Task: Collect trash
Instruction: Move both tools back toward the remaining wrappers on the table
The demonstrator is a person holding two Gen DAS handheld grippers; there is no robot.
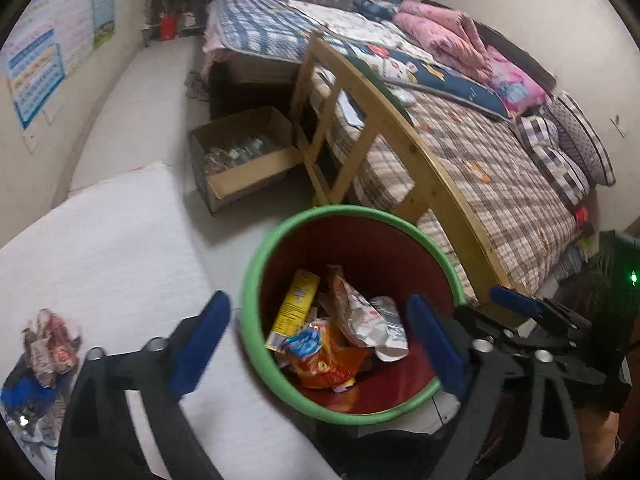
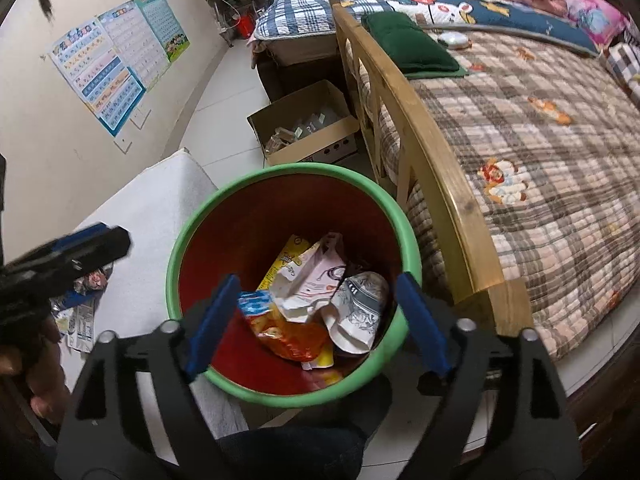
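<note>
A red bin with a green rim [image 1: 256, 280] [image 2: 188, 236] stands on the floor beside the bed and holds several crumpled wrappers [image 1: 332, 336] [image 2: 312, 304]. My left gripper [image 1: 320, 340] is open and empty, its blue fingers [image 1: 200, 340] spread above the bin's near rim. My right gripper [image 2: 316, 320] is open and empty above the bin, and it also shows at the right of the left wrist view [image 1: 516, 304]. More crumpled wrappers [image 1: 48, 348] [image 2: 80, 304] lie on the white mat [image 1: 112, 248] [image 2: 160, 200] to the left.
A wooden bed frame [image 1: 384, 120] [image 2: 432, 152] with a plaid quilt stands right of the bin. An open cardboard box [image 1: 244, 156] [image 2: 308, 128] sits on the floor behind it. Posters [image 2: 108, 64] hang on the left wall.
</note>
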